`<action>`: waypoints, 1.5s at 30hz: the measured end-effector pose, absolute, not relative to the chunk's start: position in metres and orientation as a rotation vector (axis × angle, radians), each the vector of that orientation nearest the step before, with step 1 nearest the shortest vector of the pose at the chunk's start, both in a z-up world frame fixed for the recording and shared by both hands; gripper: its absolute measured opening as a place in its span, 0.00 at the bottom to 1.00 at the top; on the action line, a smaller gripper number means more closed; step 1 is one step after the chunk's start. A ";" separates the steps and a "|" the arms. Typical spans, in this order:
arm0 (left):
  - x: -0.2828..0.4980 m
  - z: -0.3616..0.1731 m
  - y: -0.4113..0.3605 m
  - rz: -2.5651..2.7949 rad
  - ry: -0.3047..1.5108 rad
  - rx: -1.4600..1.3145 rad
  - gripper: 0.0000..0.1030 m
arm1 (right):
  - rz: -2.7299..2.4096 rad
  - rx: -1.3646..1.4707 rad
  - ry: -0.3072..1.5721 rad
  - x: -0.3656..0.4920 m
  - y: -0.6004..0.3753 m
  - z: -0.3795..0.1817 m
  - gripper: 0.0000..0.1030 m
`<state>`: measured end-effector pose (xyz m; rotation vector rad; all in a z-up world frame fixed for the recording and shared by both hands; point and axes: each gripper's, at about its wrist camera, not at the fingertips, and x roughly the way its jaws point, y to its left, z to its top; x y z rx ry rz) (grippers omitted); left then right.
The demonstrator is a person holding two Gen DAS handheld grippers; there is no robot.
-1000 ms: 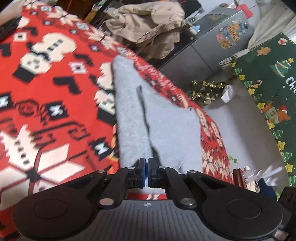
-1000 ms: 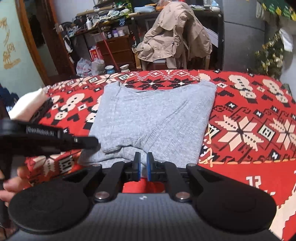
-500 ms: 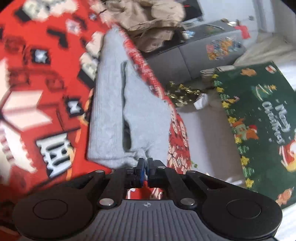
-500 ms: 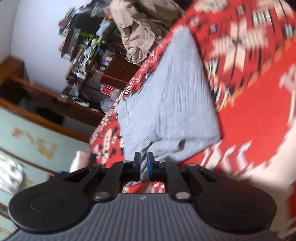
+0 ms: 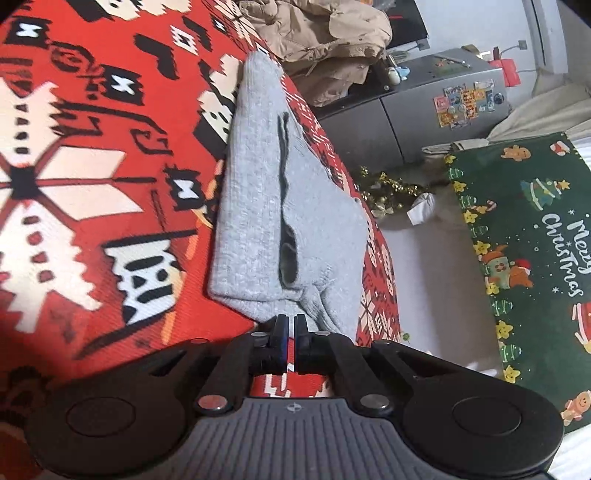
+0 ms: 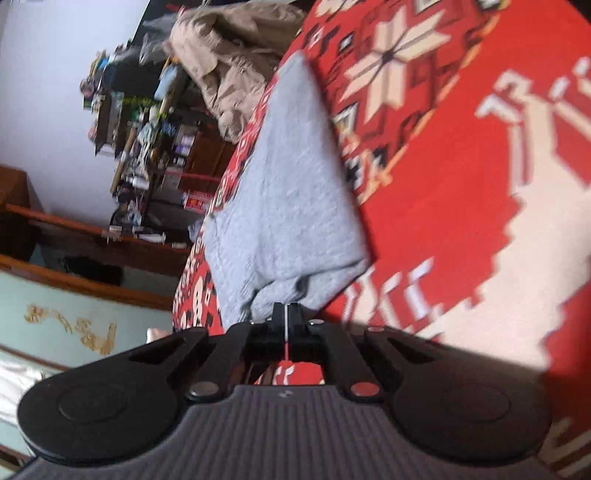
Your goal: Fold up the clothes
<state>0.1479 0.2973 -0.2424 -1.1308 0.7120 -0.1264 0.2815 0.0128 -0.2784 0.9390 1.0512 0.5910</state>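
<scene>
A grey knit sweater lies folded on a red blanket with white and black patterns. My left gripper is shut on the sweater's near edge, where the cloth bunches into its tips. In the right wrist view the same sweater stretches away over the blanket. My right gripper is tilted and shut at the near hem. Folds of the cloth run into its closed tips. This view is blurred by motion.
A beige jacket hangs over a chair past the far end of the blanket. Beside the bed are a grey cabinet, gold tinsel and a green Christmas mat. Cluttered shelves stand on the other side.
The right gripper has rolled strongly and sunk toward the sweater's near hem, and its narrow gap has closed. The left gripper has rolled a little and sunk slightly, still pinching the cloth.
</scene>
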 end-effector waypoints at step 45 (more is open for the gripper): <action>0.292 -0.226 0.414 -0.038 0.685 -1.108 0.01 | 0.472 0.758 0.964 0.579 0.028 -0.256 0.06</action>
